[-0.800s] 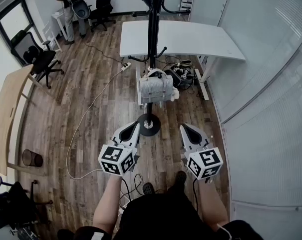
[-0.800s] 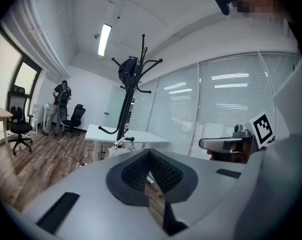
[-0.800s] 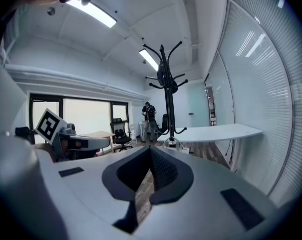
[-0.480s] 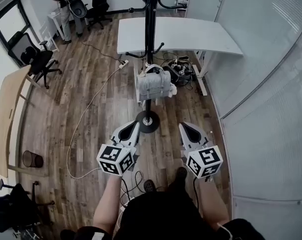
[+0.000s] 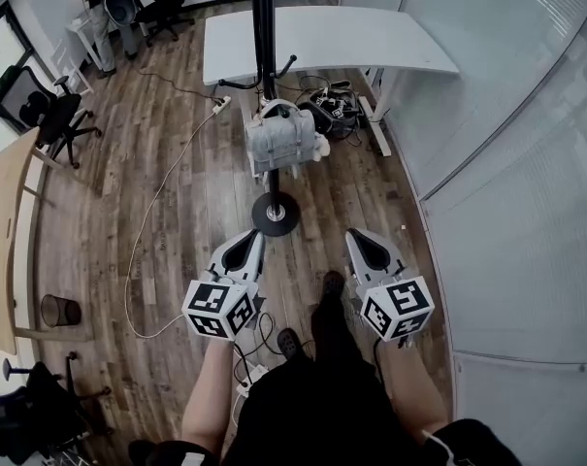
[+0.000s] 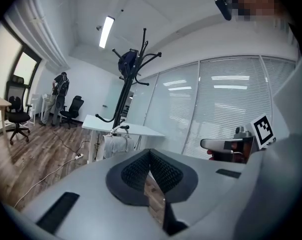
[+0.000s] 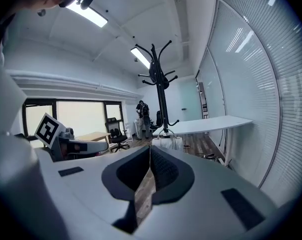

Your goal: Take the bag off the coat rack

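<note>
A grey bag (image 5: 280, 142) hangs by its handles on a low hook of the black coat rack (image 5: 265, 37), above the rack's round base (image 5: 275, 214). The bag (image 6: 117, 145) shows small in the left gripper view, ahead of the jaws, and the bag (image 7: 165, 142) shows just past the jaws in the right gripper view. My left gripper (image 5: 255, 238) is shut and empty, short of the base. My right gripper (image 5: 353, 235) is also shut and empty, to the right of the base. Both are well short of the bag.
A white desk (image 5: 322, 42) stands behind the rack, with cables and a power strip (image 5: 334, 115) under it. A glass wall (image 5: 506, 115) runs along the right. A wooden table (image 5: 4, 231), office chairs (image 5: 43, 115), a bin (image 5: 58, 310) and a standing person (image 5: 97, 8) are at the left.
The rack and bag have shifted left and slightly up in the head view, while both grippers hold the same shut pose; a foot has stepped forward between them.
</note>
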Available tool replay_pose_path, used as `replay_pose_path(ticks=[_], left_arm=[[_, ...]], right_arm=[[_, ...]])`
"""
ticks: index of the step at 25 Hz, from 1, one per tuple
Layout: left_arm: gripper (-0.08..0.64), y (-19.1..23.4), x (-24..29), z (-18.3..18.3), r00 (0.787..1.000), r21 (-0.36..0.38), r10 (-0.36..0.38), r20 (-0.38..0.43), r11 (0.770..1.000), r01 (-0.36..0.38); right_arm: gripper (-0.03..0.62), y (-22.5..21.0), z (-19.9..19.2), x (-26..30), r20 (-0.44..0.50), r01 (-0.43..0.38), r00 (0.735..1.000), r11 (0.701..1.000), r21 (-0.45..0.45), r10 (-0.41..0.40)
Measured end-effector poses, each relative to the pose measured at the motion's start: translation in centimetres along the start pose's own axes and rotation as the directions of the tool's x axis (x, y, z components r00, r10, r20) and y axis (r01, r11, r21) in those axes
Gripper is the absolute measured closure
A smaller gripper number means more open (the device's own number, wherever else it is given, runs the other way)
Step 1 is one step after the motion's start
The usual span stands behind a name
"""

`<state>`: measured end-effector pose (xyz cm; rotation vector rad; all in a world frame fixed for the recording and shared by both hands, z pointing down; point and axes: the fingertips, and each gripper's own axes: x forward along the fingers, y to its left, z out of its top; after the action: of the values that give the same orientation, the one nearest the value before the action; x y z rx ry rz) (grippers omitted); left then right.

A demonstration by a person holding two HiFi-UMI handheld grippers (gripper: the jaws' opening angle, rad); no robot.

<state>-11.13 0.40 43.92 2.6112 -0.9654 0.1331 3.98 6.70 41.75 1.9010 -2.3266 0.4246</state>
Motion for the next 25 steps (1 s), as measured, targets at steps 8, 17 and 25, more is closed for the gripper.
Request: replay_pose_path(ticks=[8, 17, 25], left_arm=[[0.543, 2.1, 3.6, 0.4, 0.998, 0.014, 0.048, -0.029, 0.999, -0.047], [0.543, 5.3, 10.2, 4.7, 0.988, 0.022, 0.157, -0.006, 0.987, -0.157], [0.541, 7.1, 16.4, 5.1, 0.971, -0.006, 0.237, -0.006, 0.971, -0.237]], right_arm=[[0.561, -3.0, 1.8, 5.5, 0.020, -0.046, 0.999, 0.999, -0.001, 0.046], [0.561, -7.7, 5.2, 13.4, 0.010, -0.152, 0.988, 0.988, -0.018, 0.152], [0.560, -12.3, 5.4, 19.4, -0.044, -0.230, 0.973, 0.972, -0.042, 0.229]])
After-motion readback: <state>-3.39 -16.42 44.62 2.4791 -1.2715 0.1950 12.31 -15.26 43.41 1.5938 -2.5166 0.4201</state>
